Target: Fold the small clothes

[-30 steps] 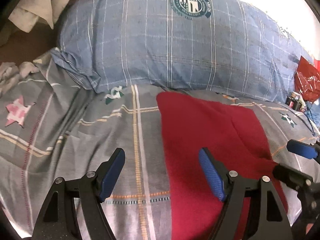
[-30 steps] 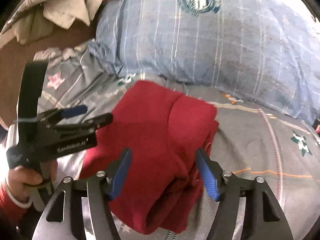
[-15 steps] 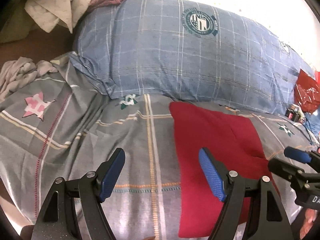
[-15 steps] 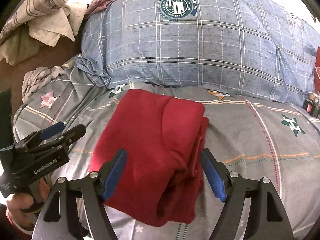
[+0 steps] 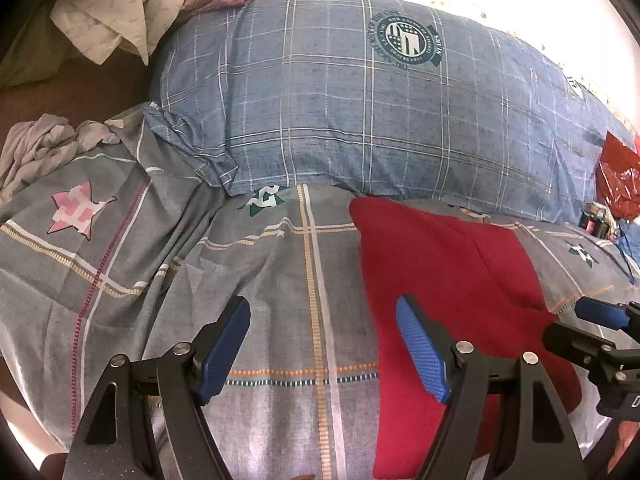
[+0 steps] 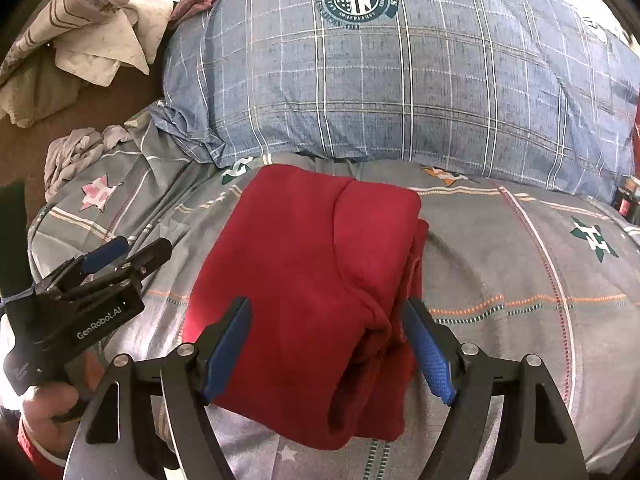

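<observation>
Since the earlier frame the right gripper's jaws have been opening, the folded red garment between them but unpressed.

Left wrist view: the left gripper stands spread wide and empty over the grey plaid bedsheet, left of the garment; only its right finger overlaps the red cloth.

Right wrist view: the garment lies on the sheet just before the blue plaid pillow (crumpled cloths lie left of it).

bright daylight, blown-out glare along the top, fisheye-curved dark corners, sharp focus
</observation>
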The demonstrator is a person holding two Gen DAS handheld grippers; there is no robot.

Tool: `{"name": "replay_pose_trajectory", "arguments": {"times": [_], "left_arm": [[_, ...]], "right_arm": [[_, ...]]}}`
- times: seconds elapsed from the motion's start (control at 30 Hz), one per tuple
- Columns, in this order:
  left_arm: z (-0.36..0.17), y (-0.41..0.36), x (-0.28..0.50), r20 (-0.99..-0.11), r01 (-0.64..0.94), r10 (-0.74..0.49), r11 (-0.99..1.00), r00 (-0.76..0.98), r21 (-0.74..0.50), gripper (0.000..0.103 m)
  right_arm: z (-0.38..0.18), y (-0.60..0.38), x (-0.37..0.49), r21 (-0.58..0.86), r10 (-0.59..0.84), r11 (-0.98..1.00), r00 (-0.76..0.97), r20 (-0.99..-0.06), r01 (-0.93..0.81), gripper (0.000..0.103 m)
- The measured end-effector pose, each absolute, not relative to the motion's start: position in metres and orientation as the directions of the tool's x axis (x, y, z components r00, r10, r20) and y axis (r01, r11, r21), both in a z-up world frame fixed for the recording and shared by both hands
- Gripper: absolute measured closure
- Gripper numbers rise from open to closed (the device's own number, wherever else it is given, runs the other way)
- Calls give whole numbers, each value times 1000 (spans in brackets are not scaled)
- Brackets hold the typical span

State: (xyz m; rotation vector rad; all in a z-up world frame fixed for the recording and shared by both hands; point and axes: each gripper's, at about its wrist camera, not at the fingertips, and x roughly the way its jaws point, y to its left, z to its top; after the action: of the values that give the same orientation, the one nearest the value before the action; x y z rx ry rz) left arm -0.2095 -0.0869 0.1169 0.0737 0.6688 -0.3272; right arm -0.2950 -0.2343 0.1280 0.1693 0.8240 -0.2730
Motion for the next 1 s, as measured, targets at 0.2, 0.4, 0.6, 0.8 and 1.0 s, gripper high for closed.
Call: {"name": "replay_pose_trajectory", "arguments": {"times": [0.2, 0.4, 0.6, 0.8, 1.0], "left_arm": [[113, -90, -207, -628, 321, -265, 947, 731, -26, 28], [112, -93, -206, -630, 322, -264, 947, 731, -24, 28], [108, -98, -207, -632, 330, -260, 944, 730, -7, 28], [107, -100, -208, -632, 333, -253, 943, 732, 8, 28], [105, -102, -206, -637, 332, -250, 943, 729, 10, 28]], "right_arm": [[126, -236, -291, 45, -170, 951, 643, -747, 305, 24], [125, -243, -287, 46, -176, 948, 640, -748, 315, 24], [115, -248, -285, 66, -164, 942, 622, -765, 329, 22], [111, -250, -285, 73, -157, 940, 615, -772, 332, 21], [110, -251, -284, 76, -152, 941, 613, -776, 330, 21]]}}
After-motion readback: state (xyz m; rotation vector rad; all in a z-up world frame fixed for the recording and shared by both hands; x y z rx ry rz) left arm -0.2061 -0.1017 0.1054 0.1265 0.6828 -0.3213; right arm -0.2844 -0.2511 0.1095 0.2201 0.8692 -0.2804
